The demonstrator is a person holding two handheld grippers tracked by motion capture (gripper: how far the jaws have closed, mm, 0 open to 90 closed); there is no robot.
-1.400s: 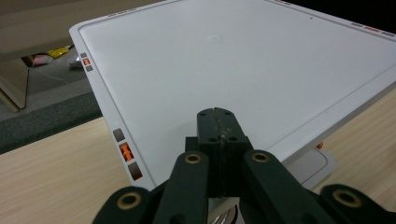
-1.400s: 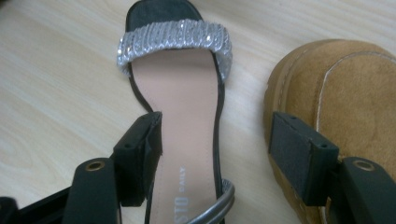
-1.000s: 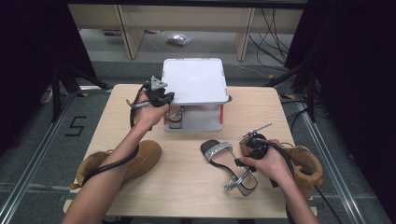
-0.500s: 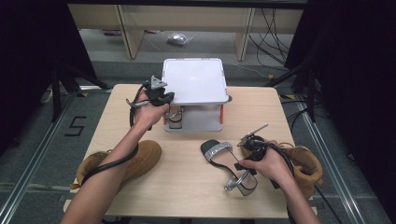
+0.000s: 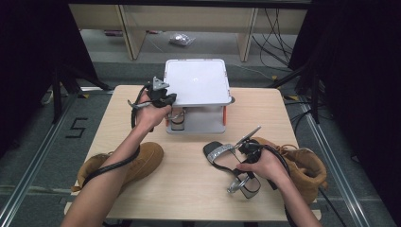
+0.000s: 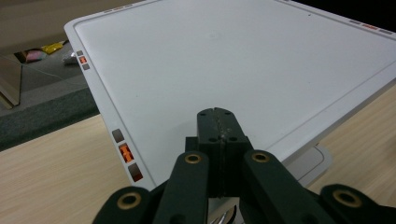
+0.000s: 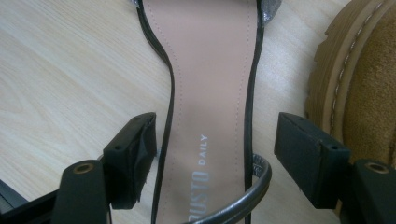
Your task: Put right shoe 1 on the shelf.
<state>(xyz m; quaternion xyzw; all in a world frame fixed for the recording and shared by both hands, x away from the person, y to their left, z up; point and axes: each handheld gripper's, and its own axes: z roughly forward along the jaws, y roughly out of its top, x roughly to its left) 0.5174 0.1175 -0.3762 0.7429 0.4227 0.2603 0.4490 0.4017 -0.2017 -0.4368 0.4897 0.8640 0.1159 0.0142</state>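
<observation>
A: From the high view, where is the person working?

B: The right gripper (image 5: pixel 249 147) sits over a black sandal (image 5: pixel 231 163) lying on the wooden table (image 5: pixel 189 189), just beside a tan boot (image 5: pixel 307 168) at the right edge. A second tan boot (image 5: pixel 137 161) lies near the left forearm. The left gripper (image 5: pixel 163 97) is held up at the left edge of a white two-tier rack (image 5: pixel 197 82) at the back of the table, probably parked out of the way, or steadying the rack while the other hand does the work.

A: What does the left gripper view add?

B: Its jaws are pressed together with nothing between them, their tips over the white top shelf (image 6: pixel 224 60) of the rack. Orange clips (image 6: pixel 125 153) show along the shelf's edge. A closed, idle tool seems a sensible resting posture there.

A: And the right gripper view?

B: The jaws stand apart on either side of the sandal's narrow waist, over its pink insole (image 7: pixel 210 93). They have just been opening, and the pads (image 7: pixel 133 154) are clear of the sole's edges, so the shoe is straddled, not gripped. A silver strap (image 7: pixel 243 196) curves across near the heel. The boot's ridged sole (image 7: pixel 341 60) is close on the right, which leaves little room on that side.

A: So the step in hand?

B: Likely either letting the sandal go or lining up across its slimmest part.
</observation>
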